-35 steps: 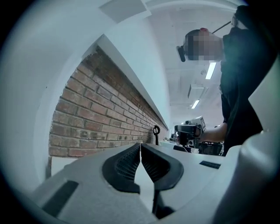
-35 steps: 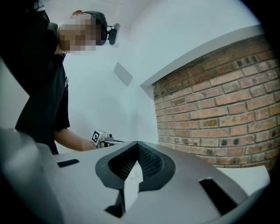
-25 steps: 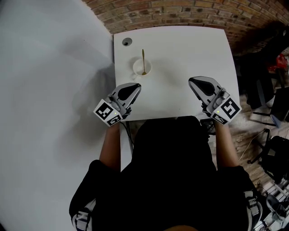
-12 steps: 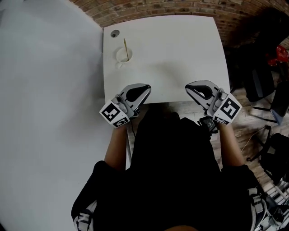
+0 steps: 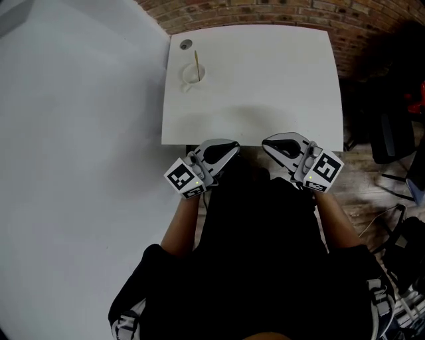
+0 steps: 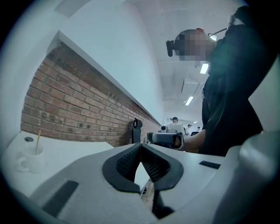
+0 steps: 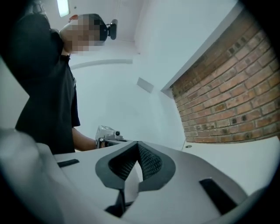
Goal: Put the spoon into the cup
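Note:
A white cup (image 5: pixel 192 78) stands near the far left corner of the white table (image 5: pixel 265 80), and a thin gold spoon (image 5: pixel 196 64) rests upright inside it. In the left gripper view the cup (image 6: pixel 29 160) and spoon (image 6: pixel 38 141) appear far off to the left. My left gripper (image 5: pixel 233 146) is shut and empty, held at the table's near edge in front of the person's torso. My right gripper (image 5: pixel 267 142) is also shut and empty, close beside it. The two point toward each other. Both are far from the cup.
A small round grommet (image 5: pixel 185 44) sits in the table's far left corner. A brick wall (image 5: pixel 279 13) runs behind the table and a white wall (image 5: pixel 73 133) stands on the left. Dark chairs and cables (image 5: pixel 398 133) crowd the wooden floor at the right.
Both grippers have drawn back from over the table to its near edge and moved closer together. The spoon stays standing in the cup.

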